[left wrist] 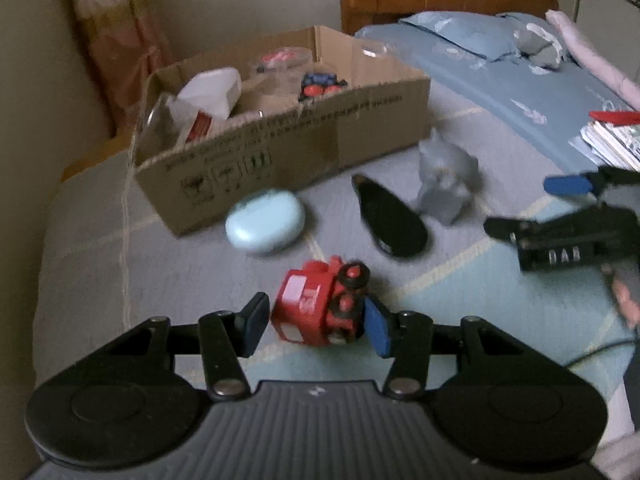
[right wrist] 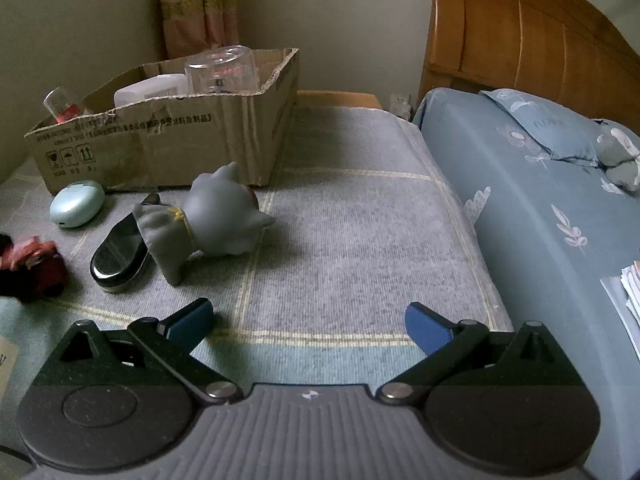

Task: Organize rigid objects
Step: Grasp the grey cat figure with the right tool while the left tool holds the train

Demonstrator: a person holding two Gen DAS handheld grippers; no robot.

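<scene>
The left gripper (left wrist: pixel 316 322) is clamped on a red toy train engine (left wrist: pixel 320 308), its blue pads pressing the toy's two ends while it lies tipped on its side on the grey checked blanket (right wrist: pixel 352 216) — a hold across the short, hard body that should carry it without slipping. The cardboard box (left wrist: pixel 280 148) is the landmark here: it stands open-topped beyond the toy and already holds a white plastic bottle (left wrist: pixel 212 94), clear cups and a small red-and-blue toy (left wrist: pixel 320 84), so it reads as the collecting place, and the train most likely goes there next. Just in front of the box's near wall lies a pale mint oval case (left wrist: pixel 264 222); a little to the right of that, farther from the box, a glossy black oval case (left wrist: pixel 390 218) and a grey cat figurine (right wrist: pixel 218 220) lie touching each other, the figurine toppled on its side. These three still wait outside the box. The right gripper (right wrist: pixel 308 326) hovers with its jaws wide apart and nothing between them, on the side of the figurine away from the box — placed, I judge, to take the figurine or the black case once the train is away.
</scene>
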